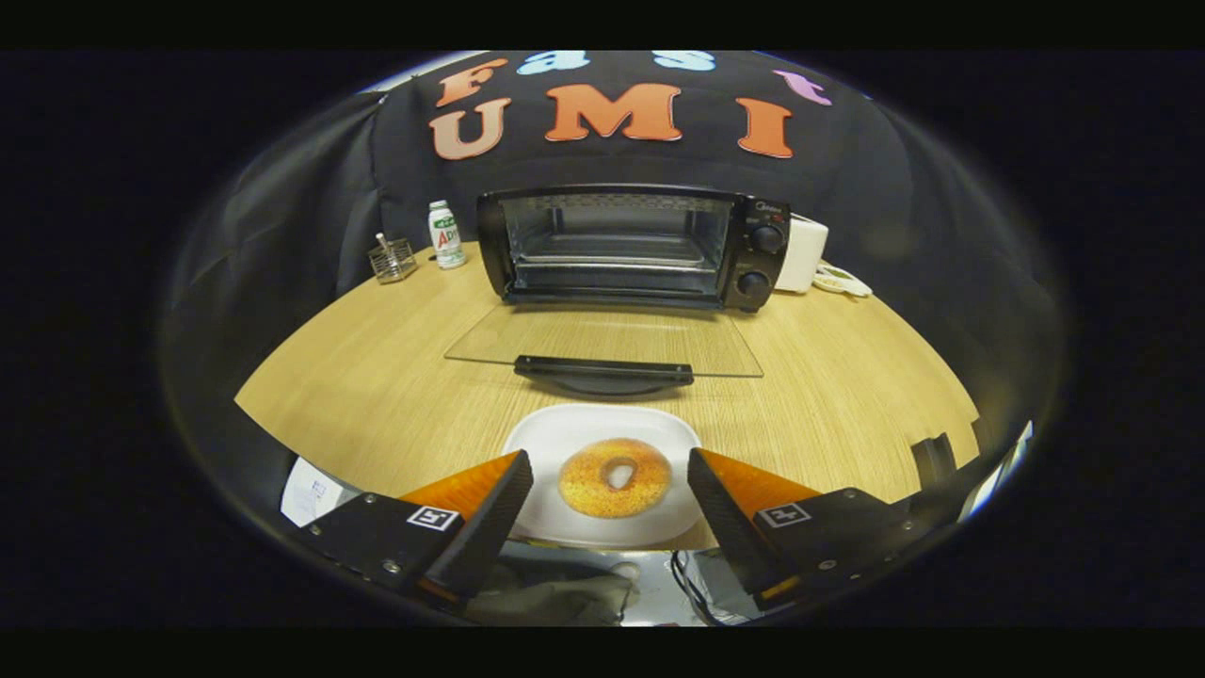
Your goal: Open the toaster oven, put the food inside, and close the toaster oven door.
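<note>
Gripper (610, 490) was wide open, jaws spread either side of the bagel (615, 476), neither pad touching it. Bagel sat between the fingertips, on the near half of the white plate (574, 424), plate on the wooden table (377, 377).

Risks from here, as I judged them:
- Plate rim looked raised. Fingers closing low could hit the rim or shove the plate instead of the bagel.
- Bagel was round and probably soft. An off-centre squeeze could roll it out sideways; too hard a squeeze could crush it.
- Beyond the plate, the oven door (602, 341) lay flat and open, its black handle (603, 370) just ahead of the plate. A low carry could clip the handle or drag across the glass.
- Toaster oven (631, 247) opening was shallow, rack inside. Entering high could catch the top edge.

Bagel itself: golden-orange, speckled crust, pale hole in the middle, lying flat, looked whole.

Bottle (445, 234) and wire holder (393, 259) stood left of the oven, well clear of the path.
</note>
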Demonstrator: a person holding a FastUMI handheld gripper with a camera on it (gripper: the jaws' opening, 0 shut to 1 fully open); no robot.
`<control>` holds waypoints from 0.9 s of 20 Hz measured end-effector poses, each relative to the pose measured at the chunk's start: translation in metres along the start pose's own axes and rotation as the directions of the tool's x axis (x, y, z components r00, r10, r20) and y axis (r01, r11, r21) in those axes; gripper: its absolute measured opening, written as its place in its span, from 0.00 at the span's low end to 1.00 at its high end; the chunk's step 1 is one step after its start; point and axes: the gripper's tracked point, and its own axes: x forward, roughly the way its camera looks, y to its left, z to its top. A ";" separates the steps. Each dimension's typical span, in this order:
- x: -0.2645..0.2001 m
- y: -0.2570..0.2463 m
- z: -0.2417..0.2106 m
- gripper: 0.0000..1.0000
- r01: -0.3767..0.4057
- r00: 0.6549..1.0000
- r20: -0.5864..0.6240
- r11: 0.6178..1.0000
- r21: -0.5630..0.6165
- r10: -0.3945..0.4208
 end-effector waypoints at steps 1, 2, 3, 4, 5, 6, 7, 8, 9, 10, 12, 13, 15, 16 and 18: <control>0.001 -0.002 -0.006 0.99 0.009 1.000 -0.017 1.000 -0.001 -0.009; 0.003 -0.003 -0.012 0.99 0.010 0.999 -0.037 1.000 -0.001 -0.010; 0.004 0.000 -0.017 0.99 0.001 0.998 -0.059 1.000 0.003 -0.001; 0.006 0.001 -0.020 0.99 -0.002 0.998 -0.069 1.000 0.007 0.003; 0.008 0.001 -0.022 0.99 -0.002 0.997 -0.076 1.000 0.009 0.003; 0.010 0.002 -0.024 0.99 -0.006 0.997 -0.081 1.000 0.011 0.007; 0.012 0.003 -0.026 0.99 -0.008 0.996 -0.086 1.000 0.017 0.010; 0.014 0.003 -0.027 0.96 -0.003 0.996 -0.091 1.000 0.017 0.005; 0.015 0.004 -0.029 0.93 -0.008 0.995 -0.098 1.000 0.013 0.009; 0.016 0.003 -0.030 0.88 -0.004 0.995 -0.101 1.000 0.005 0.004; 0.017 0.002 -0.028 0.77 -0.007 0.995 -0.101 1.000 -0.001 0.007; 0.016 0.001 -0.028 0.75 -0.006 0.995 -0.103 1.000 -0.004 0.005; 0.012 0.002 -0.020 0.66 -0.015 0.996 -0.093 1.000 0.013 0.016; 0.010 0.004 -0.013 0.61 -0.021 0.996 -0.081 1.000 0.022 0.023; 0.003 0.003 0.004 0.58 -0.025 0.998 -0.054 0.999 0.027 0.027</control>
